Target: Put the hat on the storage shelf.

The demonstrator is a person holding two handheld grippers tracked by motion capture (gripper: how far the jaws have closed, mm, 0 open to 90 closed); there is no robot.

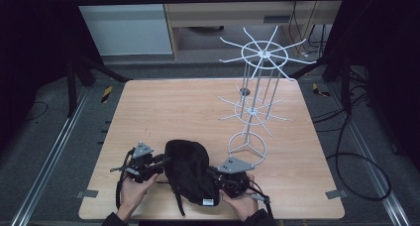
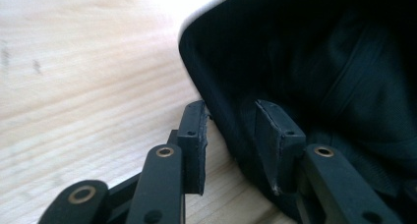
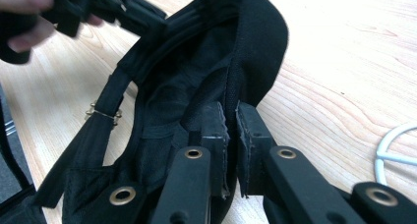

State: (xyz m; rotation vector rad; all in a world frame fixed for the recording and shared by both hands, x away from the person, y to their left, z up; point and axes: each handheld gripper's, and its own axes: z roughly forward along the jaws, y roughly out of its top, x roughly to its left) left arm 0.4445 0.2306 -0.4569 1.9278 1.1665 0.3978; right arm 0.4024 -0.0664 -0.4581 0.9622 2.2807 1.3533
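Left claw (image 2: 230, 130), lower centre, jaws apart astride the black cap (image 1: 187, 169) rim; right claw (image 3: 231, 126) pinches its edge. Wooden worktop (image 1: 173, 112); white wire rack (image 1: 257, 87) upper right.

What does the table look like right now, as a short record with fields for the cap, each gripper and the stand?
cap: black cap, upside down on the wooden table, between both grippers
left gripper: open, jaws astride the cap's edge, pads not pressing
right gripper: shut on the cap's rim
stand: white wire rack, upright, right of centre, hooks bare
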